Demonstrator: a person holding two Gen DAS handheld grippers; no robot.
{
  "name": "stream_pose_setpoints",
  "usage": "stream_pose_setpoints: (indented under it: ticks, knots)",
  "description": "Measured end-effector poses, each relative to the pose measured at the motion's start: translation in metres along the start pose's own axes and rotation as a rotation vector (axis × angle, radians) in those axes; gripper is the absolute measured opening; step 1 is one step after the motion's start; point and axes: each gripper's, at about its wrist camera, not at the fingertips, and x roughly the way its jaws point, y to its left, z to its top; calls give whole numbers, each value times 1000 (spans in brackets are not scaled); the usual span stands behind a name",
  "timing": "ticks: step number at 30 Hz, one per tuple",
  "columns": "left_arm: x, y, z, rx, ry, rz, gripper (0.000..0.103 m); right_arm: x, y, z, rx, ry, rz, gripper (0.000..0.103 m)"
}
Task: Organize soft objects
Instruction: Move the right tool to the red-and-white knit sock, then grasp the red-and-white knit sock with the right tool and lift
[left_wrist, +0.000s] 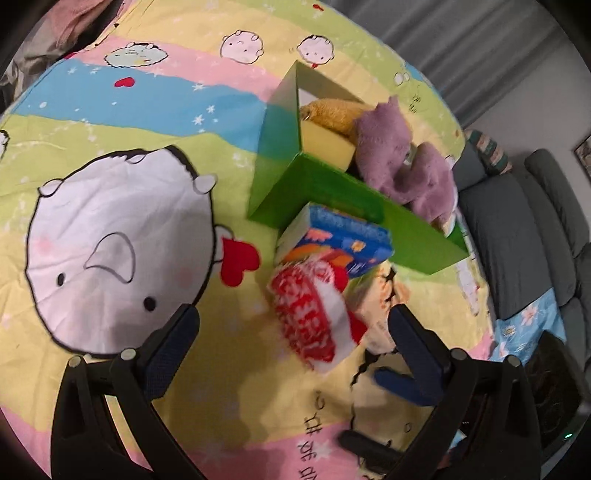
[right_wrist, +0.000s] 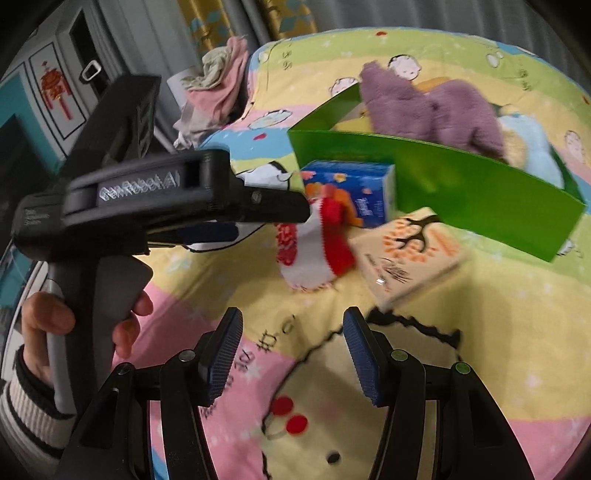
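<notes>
Now red-and-white sock (left_wrist: 314, 314) on bed (left_wrist: 207, 376): soft, light, floppy. Pinch bunched middle. Left gripper (left_wrist: 291, 339) open, empty. Right gripper (right_wrist: 291, 354) open, empty.

The left gripper (left_wrist: 293, 336) points steeply downward with its jaws spread wide and nothing pressed between its pads (left_wrist: 168, 354). The right gripper (right_wrist: 293, 360) tilts down likewise, jaws parted and empty. In the right wrist view, the left hand (right_wrist: 79, 332) grasps the left gripper's handle to the side, fingers (right_wrist: 142, 304) curled around the trigger, a striped sleeve (right_wrist: 31, 413) at the wrist.
</notes>
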Motion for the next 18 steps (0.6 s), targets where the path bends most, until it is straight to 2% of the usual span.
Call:
stream_pose_setpoints:
  ticks: [6, 15, 16, 18]
  knots:
    - [10, -6, 2, 1, 7, -41, 101, 23, 0, 11, -8, 19, -44, 58]
    - [26, -12, 1, 37, 13, 8, 89, 39, 3, 29, -22, 2, -61, 57]
    - [26, -12, 1, 35, 7, 8, 84, 40, 3, 29, -26, 0, -68, 52]
    - [25, -9, 1, 26, -2, 10, 70, 42, 4, 31, -27, -1, -67, 47]
